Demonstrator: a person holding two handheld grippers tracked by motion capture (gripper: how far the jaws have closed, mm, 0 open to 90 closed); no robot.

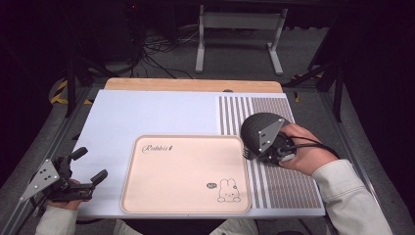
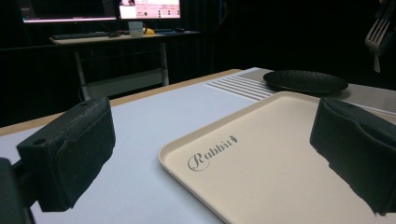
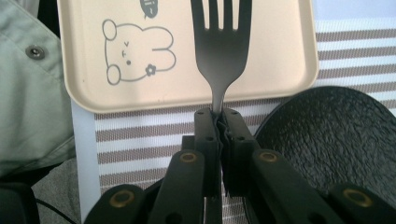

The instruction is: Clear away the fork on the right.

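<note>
**Fork gripped and over the tray corner, not yet set down**

The right claw (image 3: 219,116) is clenched on the neck of a dark fork (image 3: 223,42), whose tines point out over the near right corner of the tray (image 3: 74,70), just beside the printed rabbit. In the high view that claw (image 1: 250,152) sits at about three o'clock from the tray (image 1: 147,196), hard against its right rim. The pickup looks done; placing the fork, likely on the tray or next to the plate (image 3: 336,135), seems to be what remains.

The left claw (image 1: 85,164) rests at about nine o'clock, released, its jaws wide apart with nothing between them.

The tray is a smooth, matte, cream rectangle with rounded corners and a shallow raised lip. The plate is round, black and low, with a pebbled, crinkled surface. It lies on a placemat (image 1: 293,191) of woven look, striped in brown and white. A pale sheet covers most of the tabletop (image 1: 147,115), and bare wood shows at twelve o'clock.
</note>
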